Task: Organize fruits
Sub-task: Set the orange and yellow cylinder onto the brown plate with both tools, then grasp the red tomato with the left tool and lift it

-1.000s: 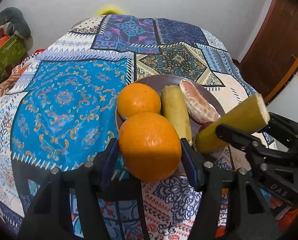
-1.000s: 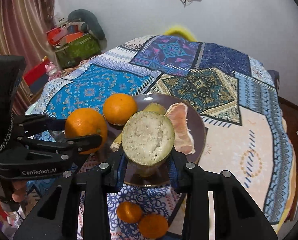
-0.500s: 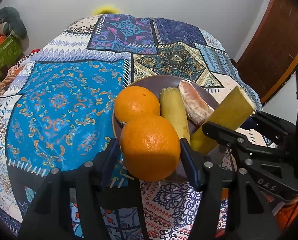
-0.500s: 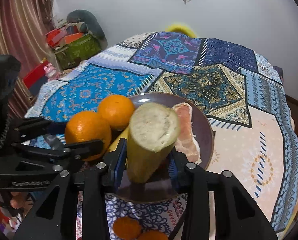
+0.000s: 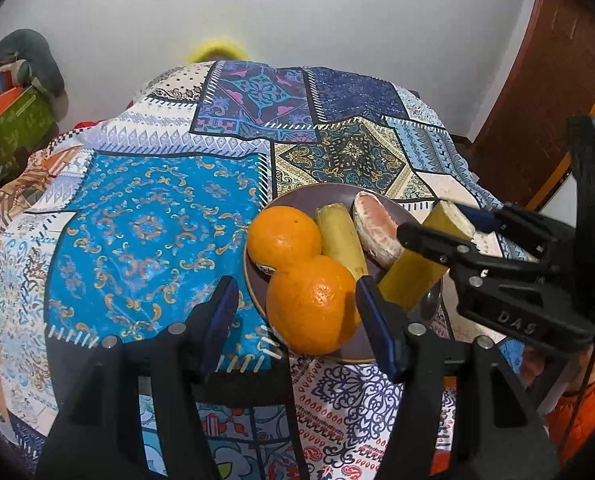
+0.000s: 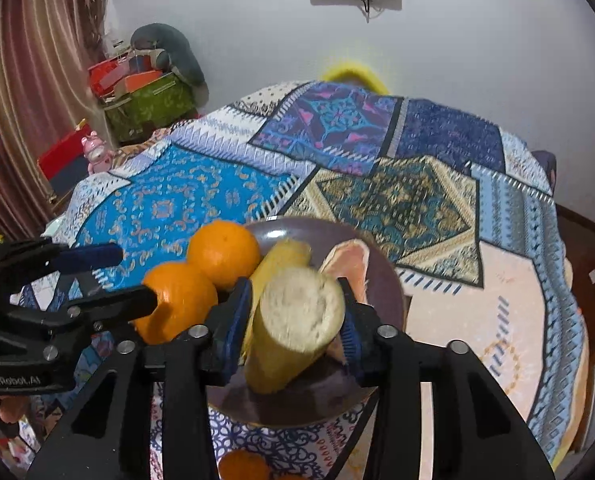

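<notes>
A brown plate (image 5: 317,196) (image 6: 385,276) on the patterned tablecloth holds an orange (image 5: 283,236) (image 6: 223,252), a yellow cut stalk piece (image 5: 341,240) (image 6: 281,258) and a peeled pinkish citrus segment (image 5: 375,226) (image 6: 349,262). My left gripper (image 5: 297,310) (image 6: 137,280) is open; a second orange (image 5: 311,304) (image 6: 177,302) rests on the plate's near rim between its fingers, with a gap on the left. My right gripper (image 6: 297,314) (image 5: 449,226) is shut on a second yellow stalk piece (image 6: 293,328) (image 5: 421,260), tilted with its lower end on the plate.
Two small oranges (image 6: 243,466) lie on the cloth below the plate's near edge. Boxes and a green container (image 6: 149,100) stand at the far left beyond the table. A wooden door (image 5: 537,88) is at the right.
My left gripper has opened and let the orange down onto the plate's rim. My right gripper has lowered and tilted the stalk piece down to the plate.
</notes>
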The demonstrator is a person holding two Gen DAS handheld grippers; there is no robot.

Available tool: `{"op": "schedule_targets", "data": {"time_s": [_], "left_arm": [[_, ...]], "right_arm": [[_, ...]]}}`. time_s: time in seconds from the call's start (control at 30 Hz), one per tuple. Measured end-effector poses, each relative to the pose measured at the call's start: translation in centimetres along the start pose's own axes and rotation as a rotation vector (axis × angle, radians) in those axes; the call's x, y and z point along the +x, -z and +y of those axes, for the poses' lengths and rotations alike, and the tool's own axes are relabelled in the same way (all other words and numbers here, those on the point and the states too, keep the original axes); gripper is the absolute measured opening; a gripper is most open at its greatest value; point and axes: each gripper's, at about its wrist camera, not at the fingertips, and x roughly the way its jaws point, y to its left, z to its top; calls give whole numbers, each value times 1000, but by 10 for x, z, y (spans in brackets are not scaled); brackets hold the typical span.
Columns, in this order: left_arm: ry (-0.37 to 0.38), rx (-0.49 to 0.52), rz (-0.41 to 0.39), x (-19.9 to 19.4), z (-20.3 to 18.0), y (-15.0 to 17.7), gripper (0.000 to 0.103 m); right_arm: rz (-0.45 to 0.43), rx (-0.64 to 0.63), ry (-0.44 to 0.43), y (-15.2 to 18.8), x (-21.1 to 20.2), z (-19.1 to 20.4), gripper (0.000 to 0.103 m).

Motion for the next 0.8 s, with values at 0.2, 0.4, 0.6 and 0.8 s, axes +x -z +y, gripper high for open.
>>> {"op": "schedule_targets", "data": {"time_s": [0.2, 0.4, 0.6, 0.8], "left_arm": [[-10, 14, 7, -9, -3, 9, 61], [-10, 21, -2, -34, -12, 20, 61], [-7, 22, -10, -65, -25, 39, 65], [9, 28, -8, -94, -37, 65, 71]], "right_arm": [[-29, -6, 57, 2, -14, 0, 61], [-30, 6, 84, 15, -40, -4, 63], [-38, 9, 119, 35, -76, 1, 73], [-40, 21, 109, 58, -108, 15, 73]]}}
